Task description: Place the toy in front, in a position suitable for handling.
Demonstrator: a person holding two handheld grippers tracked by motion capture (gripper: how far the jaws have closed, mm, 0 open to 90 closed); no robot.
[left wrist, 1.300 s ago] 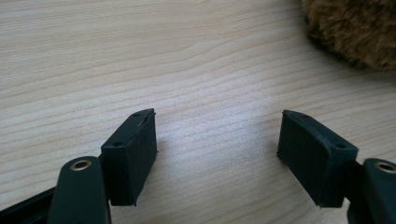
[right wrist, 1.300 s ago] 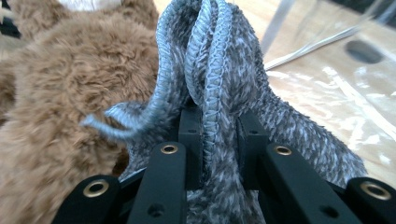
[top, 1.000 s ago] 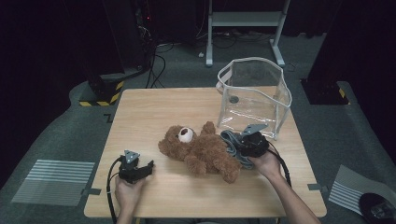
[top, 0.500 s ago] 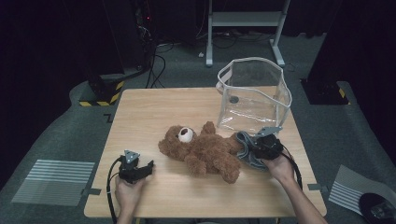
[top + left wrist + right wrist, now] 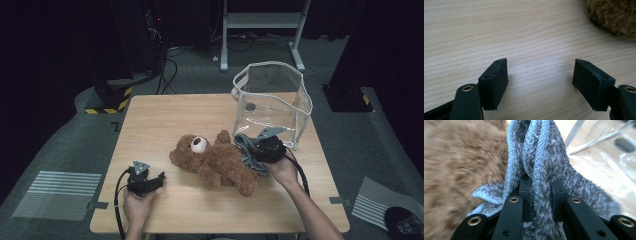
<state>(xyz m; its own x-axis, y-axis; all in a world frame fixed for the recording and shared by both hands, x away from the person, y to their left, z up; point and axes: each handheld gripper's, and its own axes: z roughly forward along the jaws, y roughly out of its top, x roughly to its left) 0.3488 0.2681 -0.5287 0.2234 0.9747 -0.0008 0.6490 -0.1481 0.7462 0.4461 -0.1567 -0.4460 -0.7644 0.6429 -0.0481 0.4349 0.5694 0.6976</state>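
Your right gripper (image 5: 541,187) clamped on grey knitted cloth (image 5: 541,157), folds bunched between jaws. Cloth lies on table (image 5: 165,115) between teddy bear (image 5: 215,162) and clear bag (image 5: 272,102), touching bear. Your left gripper (image 5: 540,75) spread wide, nothing between jaws, resting low over bare wood near bear's edge.

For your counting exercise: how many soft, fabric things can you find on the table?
2. The brown teddy bear lies mid-table. The grey knitted cloth lies beside it, pinched in the right gripper, near the clear bag. More could be hidden under the bear.
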